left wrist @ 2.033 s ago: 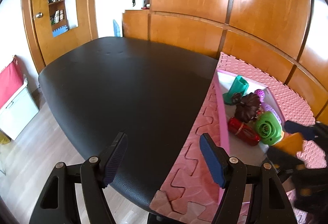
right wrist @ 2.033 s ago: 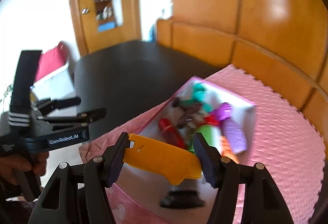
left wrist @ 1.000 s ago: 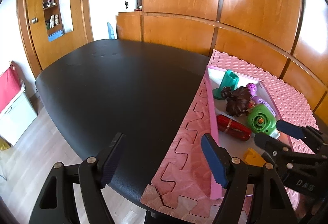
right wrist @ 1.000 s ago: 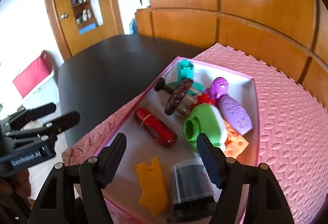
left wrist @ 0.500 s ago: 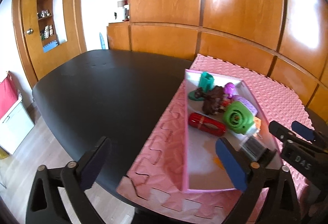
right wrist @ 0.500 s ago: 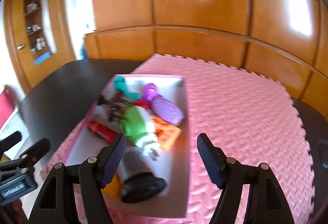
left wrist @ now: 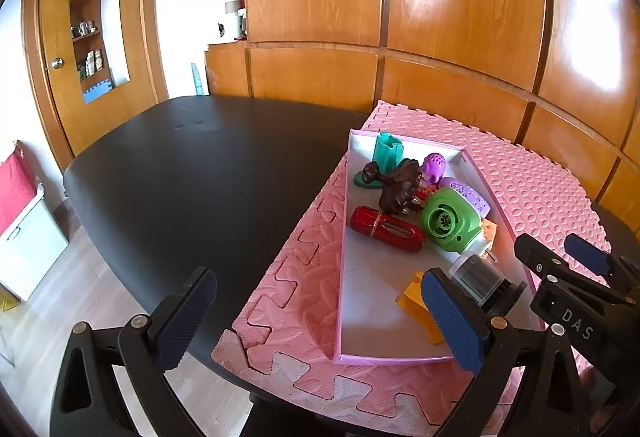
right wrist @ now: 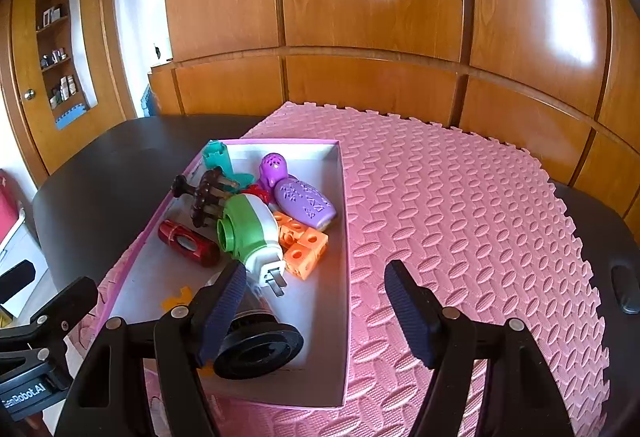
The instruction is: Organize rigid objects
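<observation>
A shallow pink-rimmed tray (right wrist: 342, 237) with a pale floor sat on the pink foam mat (right wrist: 460, 217), along the mat's edge nearest the bare black table (left wrist: 200, 177), and it held all the rigid pieces. At the tray's far end a teal tower-shaped block (right wrist: 218, 157) stood upright, with a purple perforated knob (right wrist: 272, 167) beside it and a lilac patterned bottle (right wrist: 306, 203) lying on its side against the tray's wall on the mat side. A dark brown pronged piece (right wrist: 204, 195) leaned against a green-and-white plug-in device (right wrist: 248, 231), whose two metal prongs pointed toward the tray's near end. Orange cubes (right wrist: 302, 241) lay between that device and the tray's mat-side wall; a glossy red capsule (left wrist: 386, 229) lay along the table-side wall. At the near end were a flat yellow-orange piece (left wrist: 420, 301) and a clear cylinder on a black round base (right wrist: 258, 351), tipped over. The middle of the tray floor was bare, and the mat beyond its mat-side wall lay wide and unoccupied up to the wood-panelled wall (right wrist: 380, 17). The left gripper (left wrist: 320, 317) hovered with its jaws spread to their widest, nothing between them, straddling the tray's near table-side corner. The right gripper (right wrist: 316, 313) was released too, its jaws apart over the tray's near mat-side wall, gripping nothing.
</observation>
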`<state>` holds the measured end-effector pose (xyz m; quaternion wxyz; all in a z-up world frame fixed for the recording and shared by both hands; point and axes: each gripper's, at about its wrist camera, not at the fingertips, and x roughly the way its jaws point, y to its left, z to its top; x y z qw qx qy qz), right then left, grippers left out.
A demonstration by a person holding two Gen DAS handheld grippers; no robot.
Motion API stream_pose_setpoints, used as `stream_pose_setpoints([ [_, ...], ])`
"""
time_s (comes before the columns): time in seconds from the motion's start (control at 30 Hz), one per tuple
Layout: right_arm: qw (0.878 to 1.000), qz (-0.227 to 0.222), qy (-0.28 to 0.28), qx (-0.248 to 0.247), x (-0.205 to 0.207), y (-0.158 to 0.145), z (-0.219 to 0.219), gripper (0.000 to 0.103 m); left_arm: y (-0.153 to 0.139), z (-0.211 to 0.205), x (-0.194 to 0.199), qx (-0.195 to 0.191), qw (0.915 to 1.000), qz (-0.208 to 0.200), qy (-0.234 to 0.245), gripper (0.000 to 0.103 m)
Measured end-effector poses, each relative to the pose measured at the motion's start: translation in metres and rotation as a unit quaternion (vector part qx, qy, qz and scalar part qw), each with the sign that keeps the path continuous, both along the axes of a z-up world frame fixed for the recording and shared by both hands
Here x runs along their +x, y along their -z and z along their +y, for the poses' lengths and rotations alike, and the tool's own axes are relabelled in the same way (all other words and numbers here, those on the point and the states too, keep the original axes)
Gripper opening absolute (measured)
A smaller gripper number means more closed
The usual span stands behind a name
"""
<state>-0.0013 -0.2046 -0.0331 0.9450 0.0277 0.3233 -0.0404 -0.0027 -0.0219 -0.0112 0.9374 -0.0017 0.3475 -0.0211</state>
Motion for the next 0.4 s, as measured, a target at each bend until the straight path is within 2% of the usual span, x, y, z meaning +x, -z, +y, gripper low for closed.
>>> stream_pose_setpoints([
  [0.17,1.000,-0.004,0.002,0.002,-0.0017,-0.0029,0.0001,0.073,-0.0007,0.0020,-0.0002,-0.009,1.0000,0.000,0.001,0.103],
  [0.27,1.000,-0.006,0.000,0.002,-0.0026,-0.0035,0.0006,0.073,-0.0024,0.0011,-0.0036,0.001,0.9999,-0.015,0.000,0.102],
  [0.4,1.000,-0.004,-0.009,0.001,-0.0028,-0.0031,0.0052,0.073,-0.0032,0.0009,-0.0034,0.000,0.9999,-0.015,0.003,0.102],
])
